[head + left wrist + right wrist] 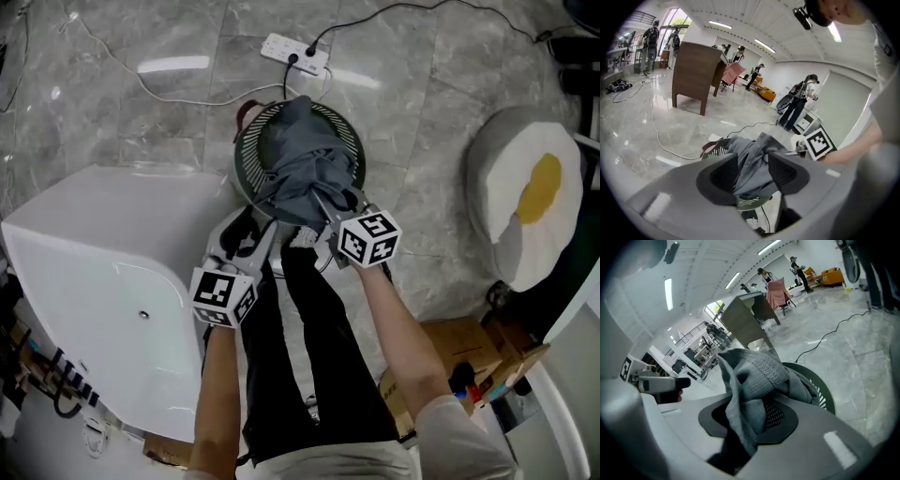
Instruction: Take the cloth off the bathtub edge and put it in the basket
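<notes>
A grey cloth [305, 169] lies bunched in and over the round dark green basket [251, 131] on the floor beside the white bathtub [94, 272]. My right gripper [323, 214] is at the cloth's near edge; in the right gripper view the right gripper [750, 414] is shut on a fold of the cloth [754, 376], above the basket rim [820, 386]. My left gripper [255, 231] is at the basket's near left rim. The left gripper [753, 165] has its jaws apart, with the cloth [752, 159] hanging in the gap over the basket [715, 149].
A white power strip [295, 52] with cables lies on the grey marble floor behind the basket. A fried-egg cushion [530, 206] sits at right, a cardboard box [469, 366] at lower right. The person's black-trousered legs [300, 347] stand just before the basket.
</notes>
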### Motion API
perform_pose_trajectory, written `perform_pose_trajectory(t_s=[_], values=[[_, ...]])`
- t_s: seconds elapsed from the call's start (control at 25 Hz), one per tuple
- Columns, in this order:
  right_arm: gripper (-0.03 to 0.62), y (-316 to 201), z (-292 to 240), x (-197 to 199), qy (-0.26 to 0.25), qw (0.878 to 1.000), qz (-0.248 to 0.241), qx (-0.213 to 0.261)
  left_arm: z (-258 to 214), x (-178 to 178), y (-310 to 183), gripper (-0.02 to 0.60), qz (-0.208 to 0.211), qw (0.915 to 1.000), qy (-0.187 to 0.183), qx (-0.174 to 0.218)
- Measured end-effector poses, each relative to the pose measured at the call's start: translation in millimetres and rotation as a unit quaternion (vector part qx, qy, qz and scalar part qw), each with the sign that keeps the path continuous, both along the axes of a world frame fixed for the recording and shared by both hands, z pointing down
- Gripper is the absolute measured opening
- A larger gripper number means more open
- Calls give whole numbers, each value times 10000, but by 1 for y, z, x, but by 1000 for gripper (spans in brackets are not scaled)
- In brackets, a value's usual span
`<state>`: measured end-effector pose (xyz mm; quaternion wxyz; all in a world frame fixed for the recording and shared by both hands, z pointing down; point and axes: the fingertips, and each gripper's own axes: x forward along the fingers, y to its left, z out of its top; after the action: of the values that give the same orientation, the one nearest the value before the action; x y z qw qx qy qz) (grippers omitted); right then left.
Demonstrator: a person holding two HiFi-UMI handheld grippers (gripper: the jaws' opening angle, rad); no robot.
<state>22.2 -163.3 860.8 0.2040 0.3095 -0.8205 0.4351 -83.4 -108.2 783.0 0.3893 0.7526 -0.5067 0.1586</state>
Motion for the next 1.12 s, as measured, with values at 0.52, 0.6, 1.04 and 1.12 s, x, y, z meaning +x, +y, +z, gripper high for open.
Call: perform_pose_trajectory(t_s=[0.52, 0.6, 1.04, 1.12], values=[[101, -2, 60, 10, 1581, 9860, 227, -469, -14, 10, 24, 253, 38, 9999, 112, 116], [123, -2, 57, 3, 1655, 9850, 248, -416, -15, 3, 30, 253, -23, 9998, 127, 123], [143, 11, 10, 6, 1402, 9889, 441, -196, -28, 34, 31, 253, 451, 9985, 237, 204], [143, 17, -6, 11, 1330, 9895, 557, -107, -34, 38, 29, 253, 635, 9973, 200, 295]])
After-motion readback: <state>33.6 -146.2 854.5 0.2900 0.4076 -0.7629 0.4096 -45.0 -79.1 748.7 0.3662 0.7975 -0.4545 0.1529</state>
